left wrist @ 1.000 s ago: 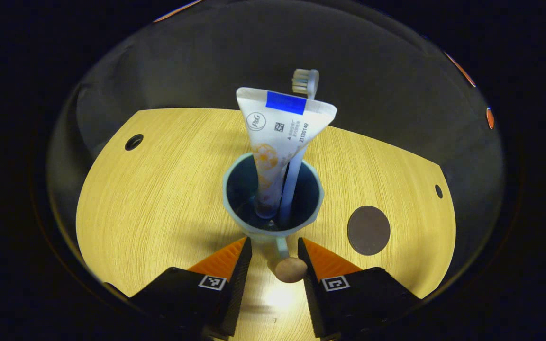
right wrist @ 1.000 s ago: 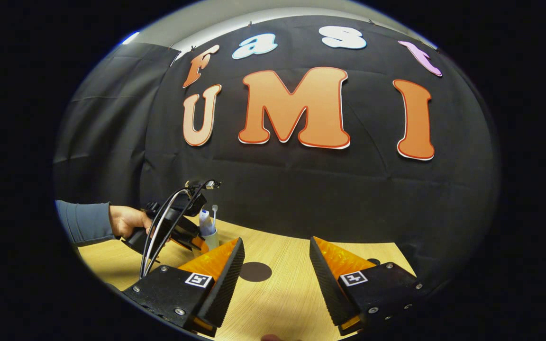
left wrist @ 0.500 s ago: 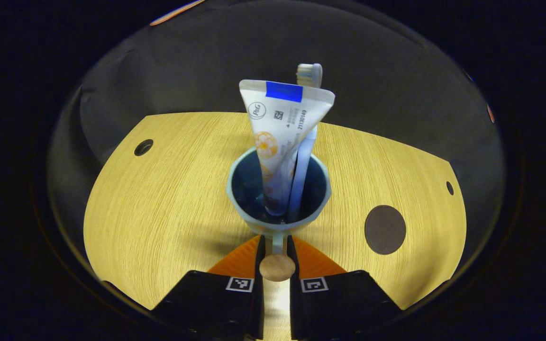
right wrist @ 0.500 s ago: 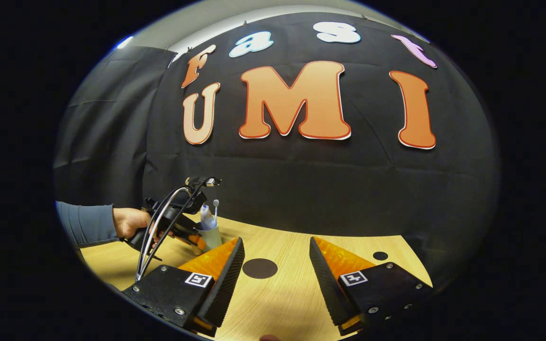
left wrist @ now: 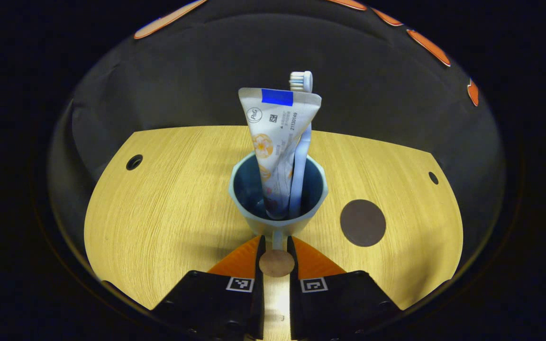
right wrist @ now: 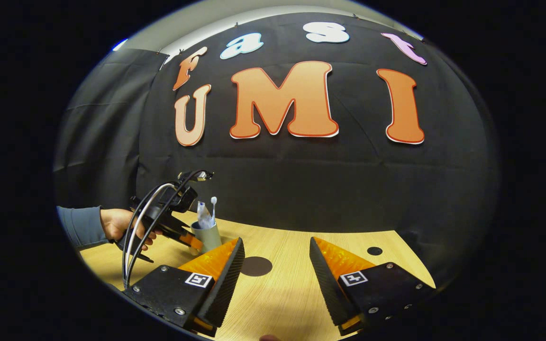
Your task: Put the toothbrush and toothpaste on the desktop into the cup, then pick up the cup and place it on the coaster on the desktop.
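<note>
Toothbrush [left wrist: 300, 142] and toothpaste [left wrist: 277, 142] stand in the cup [left wrist: 277, 189] mid-worktop [left wrist: 159, 199], its handle pinched by the left claw [left wrist: 276, 246], right claw [right wrist: 277, 265] wide open, empty; next, I judge, carry it onto the coaster [left wrist: 362, 222] nearby.

In the left gripper view, the cup [left wrist: 277, 196] stands near the middle of the tabletop [left wrist: 168, 208], with the toothpaste [left wrist: 277, 142] and the toothbrush [left wrist: 300, 142] standing in it, the toothbrush to the right of and behind the tube. The cup's handle [left wrist: 277, 258] points toward the near edge and sits between the fingers of the left gripper [left wrist: 277, 253]. The coaster [left wrist: 362, 222] lies on the tabletop to the right of the cup, apart from it, nearer the right edge.
</note>
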Tool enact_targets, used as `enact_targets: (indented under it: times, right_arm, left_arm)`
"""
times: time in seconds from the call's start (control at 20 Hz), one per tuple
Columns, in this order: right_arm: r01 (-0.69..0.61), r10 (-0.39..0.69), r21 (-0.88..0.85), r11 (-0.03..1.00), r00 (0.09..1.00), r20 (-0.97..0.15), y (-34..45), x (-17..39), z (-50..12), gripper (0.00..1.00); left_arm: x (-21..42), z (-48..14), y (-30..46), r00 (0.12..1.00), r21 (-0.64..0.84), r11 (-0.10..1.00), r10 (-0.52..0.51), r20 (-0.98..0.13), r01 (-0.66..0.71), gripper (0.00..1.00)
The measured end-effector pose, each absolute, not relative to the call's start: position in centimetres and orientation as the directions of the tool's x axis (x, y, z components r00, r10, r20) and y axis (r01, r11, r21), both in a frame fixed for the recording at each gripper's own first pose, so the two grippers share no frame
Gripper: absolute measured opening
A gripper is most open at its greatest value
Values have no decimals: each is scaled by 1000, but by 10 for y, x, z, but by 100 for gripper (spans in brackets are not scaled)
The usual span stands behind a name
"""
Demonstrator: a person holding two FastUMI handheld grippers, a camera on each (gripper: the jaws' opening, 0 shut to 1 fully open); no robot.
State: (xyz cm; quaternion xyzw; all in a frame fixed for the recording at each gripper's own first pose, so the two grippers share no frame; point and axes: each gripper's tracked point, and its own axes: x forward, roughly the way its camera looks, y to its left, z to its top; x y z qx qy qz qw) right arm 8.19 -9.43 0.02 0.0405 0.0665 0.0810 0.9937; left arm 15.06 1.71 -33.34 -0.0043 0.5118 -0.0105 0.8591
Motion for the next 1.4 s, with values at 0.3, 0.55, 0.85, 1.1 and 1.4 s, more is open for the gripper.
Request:
enact_targets:
  times: [0.3,0.55,0.85,1.1,1.4]
  right_arm:
    - [-113,121,71,991,987,-109,-113,69,-4,83]
    - [-92,101,71,993,984,-145,-127,64,-19,83]
    - [-117,132,109,987,980,-148,-112,67,-24,83]
    - [-129,142,89,988,976,-162,-107,65,-31,83]
    - [-127,142,94,987,975,-173,-107,67,-37,83]
  left_arm:
    - [162,-320,22,523,15,996,-32,-852,87,18]
    - [160,-323,16,512,10,997,-31,-859,77,18]
    - [158,-323,18,447,42,991,-20,-894,128,18]
    - [146,-332,16,403,72,987,7,-915,145,24]
    - [144,-343,13,370,91,972,5,-929,215,42]
